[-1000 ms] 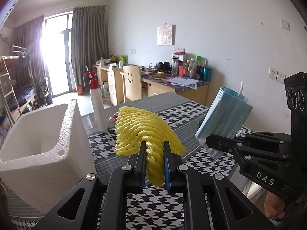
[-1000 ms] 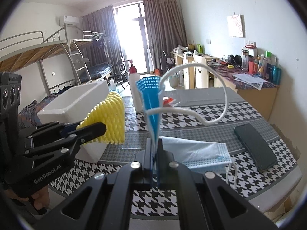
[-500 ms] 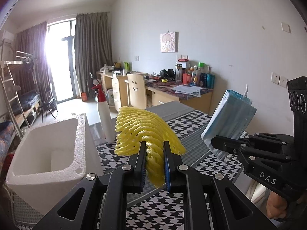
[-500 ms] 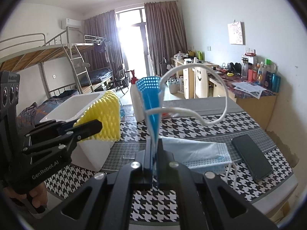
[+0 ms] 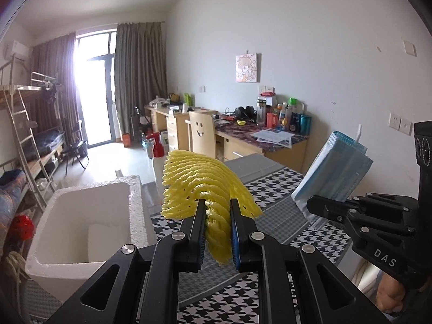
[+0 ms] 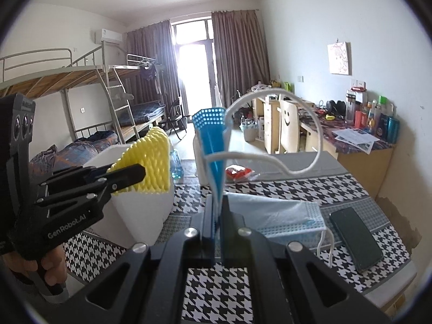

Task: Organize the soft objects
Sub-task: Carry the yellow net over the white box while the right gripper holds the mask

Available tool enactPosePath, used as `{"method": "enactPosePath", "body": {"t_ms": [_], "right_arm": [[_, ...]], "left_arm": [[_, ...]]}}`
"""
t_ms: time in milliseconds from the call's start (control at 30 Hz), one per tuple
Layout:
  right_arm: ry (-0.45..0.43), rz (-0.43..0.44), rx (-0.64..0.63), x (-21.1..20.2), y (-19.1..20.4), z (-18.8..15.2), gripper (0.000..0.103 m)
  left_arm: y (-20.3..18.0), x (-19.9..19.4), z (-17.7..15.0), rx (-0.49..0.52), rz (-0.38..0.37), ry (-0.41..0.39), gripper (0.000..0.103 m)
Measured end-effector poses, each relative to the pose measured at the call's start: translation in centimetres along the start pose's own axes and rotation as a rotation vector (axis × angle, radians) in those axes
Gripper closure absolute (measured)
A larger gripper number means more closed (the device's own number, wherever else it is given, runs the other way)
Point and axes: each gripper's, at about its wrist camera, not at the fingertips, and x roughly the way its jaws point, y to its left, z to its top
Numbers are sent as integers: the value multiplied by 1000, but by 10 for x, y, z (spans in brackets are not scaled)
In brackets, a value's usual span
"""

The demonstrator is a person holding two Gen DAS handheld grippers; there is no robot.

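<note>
Left wrist view: left hand-held gripper (image 5: 216,216) clamped on yellow foam net (image 5: 205,183), held up in the air beside the white foam box (image 5: 135,210) | right hand-held gripper (image 6: 217,210) pinched tight on blue face mask (image 6: 213,140), raised above tabletop (image 6: 216,278) | second mask (image 6: 283,213) lies flat beside black phone (image 6: 356,237).

- We stand in a shared dormitory room.
- At ten o'clock metal bunk beds (image 6: 89,102) with a ladder (image 5: 23,140) line the wall.
- At one o'clock a cluttered study desk (image 5: 259,137) and a smiley-face chair (image 5: 201,135) sit.
- At twelve o'clock curtains (image 6: 237,62) frame a balcony door (image 6: 193,70).
</note>
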Motion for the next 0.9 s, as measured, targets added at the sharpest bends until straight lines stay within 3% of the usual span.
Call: {"method": "enactPosePath", "body": {"t_ms": [533, 900], "right_arm": [[-38, 36, -27, 0, 7, 13, 98], [-49, 71, -46, 7, 15, 22, 98]], "left_arm": [[7, -7, 9, -4, 20, -38, 86], [17, -13, 11, -8, 74, -50, 86]]}}
